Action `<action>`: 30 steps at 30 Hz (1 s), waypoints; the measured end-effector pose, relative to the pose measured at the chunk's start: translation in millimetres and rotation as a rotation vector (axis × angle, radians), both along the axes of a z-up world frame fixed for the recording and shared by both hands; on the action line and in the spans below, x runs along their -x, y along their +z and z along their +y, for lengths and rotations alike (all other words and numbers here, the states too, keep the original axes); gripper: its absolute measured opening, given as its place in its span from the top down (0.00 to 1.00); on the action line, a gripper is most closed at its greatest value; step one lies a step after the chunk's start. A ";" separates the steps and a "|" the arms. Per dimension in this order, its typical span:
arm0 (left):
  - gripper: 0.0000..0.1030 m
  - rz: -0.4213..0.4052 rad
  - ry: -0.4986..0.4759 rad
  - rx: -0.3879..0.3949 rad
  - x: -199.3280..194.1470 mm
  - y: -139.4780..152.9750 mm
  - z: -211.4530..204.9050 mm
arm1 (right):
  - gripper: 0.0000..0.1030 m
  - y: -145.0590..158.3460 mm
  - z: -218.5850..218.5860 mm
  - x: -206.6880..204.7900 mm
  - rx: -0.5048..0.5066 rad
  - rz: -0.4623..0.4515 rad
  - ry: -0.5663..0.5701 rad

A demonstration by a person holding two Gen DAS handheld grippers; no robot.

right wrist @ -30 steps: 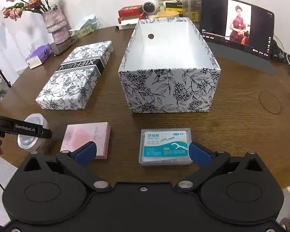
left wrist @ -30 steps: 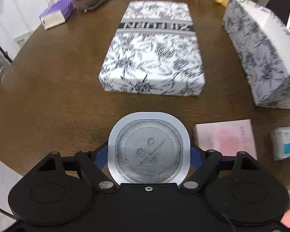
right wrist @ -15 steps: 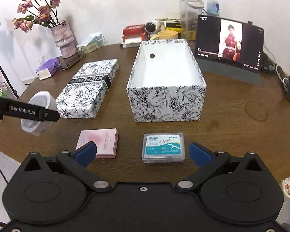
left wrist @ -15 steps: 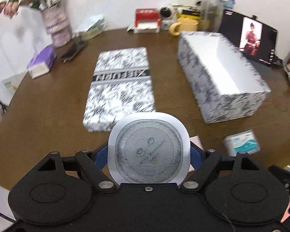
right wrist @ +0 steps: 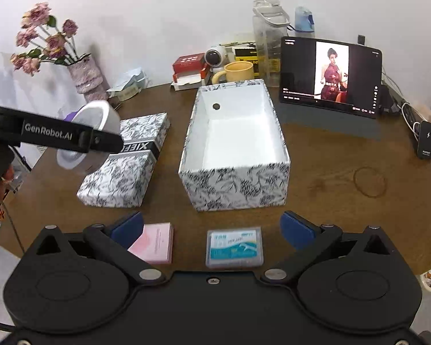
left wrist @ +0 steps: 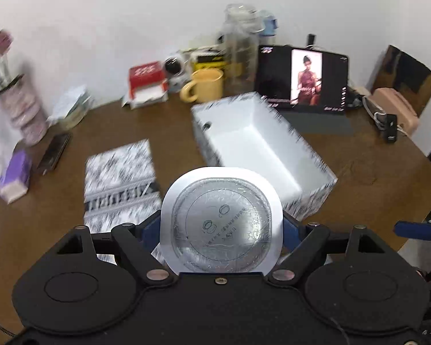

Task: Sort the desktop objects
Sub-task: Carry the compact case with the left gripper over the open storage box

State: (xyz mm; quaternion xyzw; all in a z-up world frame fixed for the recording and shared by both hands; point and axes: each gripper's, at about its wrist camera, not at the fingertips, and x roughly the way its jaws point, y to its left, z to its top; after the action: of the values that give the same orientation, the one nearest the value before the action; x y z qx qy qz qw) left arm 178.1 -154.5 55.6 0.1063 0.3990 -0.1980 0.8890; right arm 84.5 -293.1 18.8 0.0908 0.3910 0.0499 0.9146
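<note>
One foil-lidded white tub (left wrist: 221,224) is clamped across its sides in the left gripper (left wrist: 221,227), carried in the air over the patterned lid (right wrist: 126,161), beside the open patterned box (right wrist: 235,149). Judged light and rigid-walled, but the foil seal looks puncturable; grip on the walls, as now. Right gripper (right wrist: 212,225) has its jaws apart, empty, over the floss pick case (right wrist: 234,247); pink sticky notes (right wrist: 155,243) lie beside it on the wooden table (right wrist: 344,172).
</note>
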 end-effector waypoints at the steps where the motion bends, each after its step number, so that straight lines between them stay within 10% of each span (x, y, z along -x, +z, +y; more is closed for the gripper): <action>1: 0.22 -0.002 -0.015 0.000 -6.6 2.0 -4.9 | 0.00 1.1 -0.8 -5.2 0.004 0.002 -0.003; 30: 0.23 0.075 -0.268 -0.197 -201.9 -62.6 -131.1 | 0.00 -12.5 -22.8 -156.2 0.128 0.167 -0.035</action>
State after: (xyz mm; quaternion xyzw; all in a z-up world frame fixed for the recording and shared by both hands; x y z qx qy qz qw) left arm 380.0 -285.5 -7.0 0.2375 0.4317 -0.2785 0.8244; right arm 240.8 -316.0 6.2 0.0429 0.4667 0.0013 0.8834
